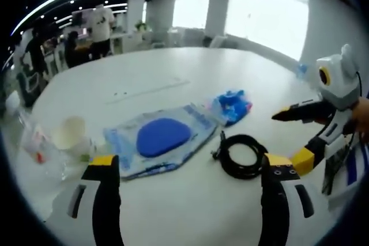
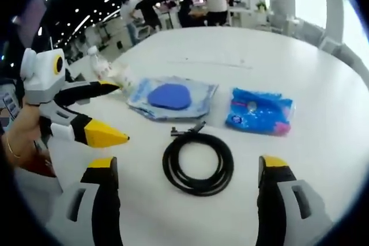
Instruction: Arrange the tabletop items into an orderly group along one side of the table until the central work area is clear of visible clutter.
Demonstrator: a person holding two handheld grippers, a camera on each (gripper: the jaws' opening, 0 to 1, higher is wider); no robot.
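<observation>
Both tongs, left tongs (image 1: 190, 168) and right tongs (image 2: 187, 168), gape wide and empty above the coiled black cable (image 2: 198, 164).

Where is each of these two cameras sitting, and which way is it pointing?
Left gripper view: rides on the left tongs, looking across the white table at the coiled black cable and clear bag with a blue pad; the right tongs enter from the right.
Right gripper view: rides on the right tongs, facing the cable; the left tongs and a hand enter from the left.
Shared: cable, pad bag, blue packet.
</observation>
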